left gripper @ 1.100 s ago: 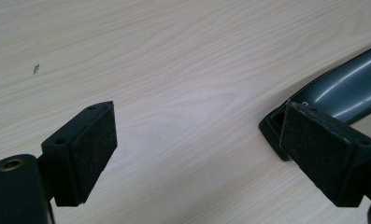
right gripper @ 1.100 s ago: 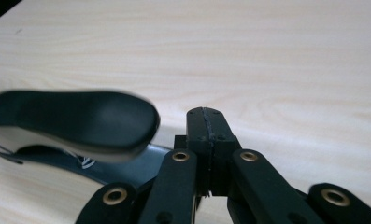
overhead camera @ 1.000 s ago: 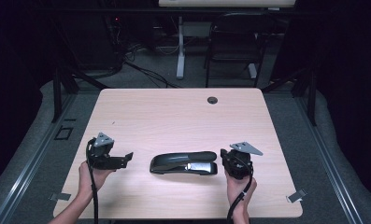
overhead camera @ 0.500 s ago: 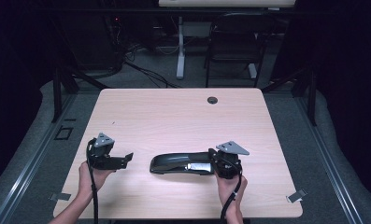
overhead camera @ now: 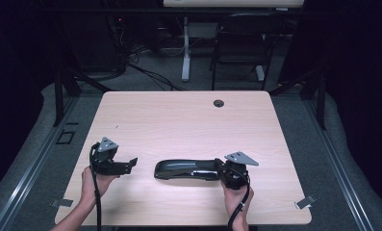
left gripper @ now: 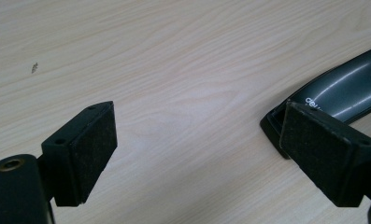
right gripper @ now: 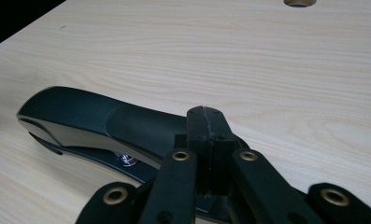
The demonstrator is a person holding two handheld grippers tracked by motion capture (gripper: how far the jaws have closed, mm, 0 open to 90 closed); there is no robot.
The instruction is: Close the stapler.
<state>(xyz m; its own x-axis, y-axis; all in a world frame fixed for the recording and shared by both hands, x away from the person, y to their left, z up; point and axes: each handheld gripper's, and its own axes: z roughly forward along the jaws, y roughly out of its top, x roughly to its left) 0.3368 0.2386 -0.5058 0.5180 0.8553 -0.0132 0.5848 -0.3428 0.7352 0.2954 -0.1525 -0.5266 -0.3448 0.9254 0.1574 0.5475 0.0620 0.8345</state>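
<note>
the right gripper [overhead camera: 221, 172] is sitting jaws pressed together over the near-right end of the black stapler [overhead camera: 186, 169], which is lying flat on the table [overhead camera: 179, 120]. pressing squarely down on that end, not sliding off its curve, looks wise. the left gripper [overhead camera: 131, 163] is waiting jaws apart, just beside the stapler's other end, holding nothing. farther off, a cable hole [overhead camera: 219, 103].

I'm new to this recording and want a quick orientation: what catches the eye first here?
A long black stapler lies near the front edge of the pale wooden table. The right gripper, jaws shut together, sits over its right end. The left gripper waits open, apart from the stapler's left end.
</note>
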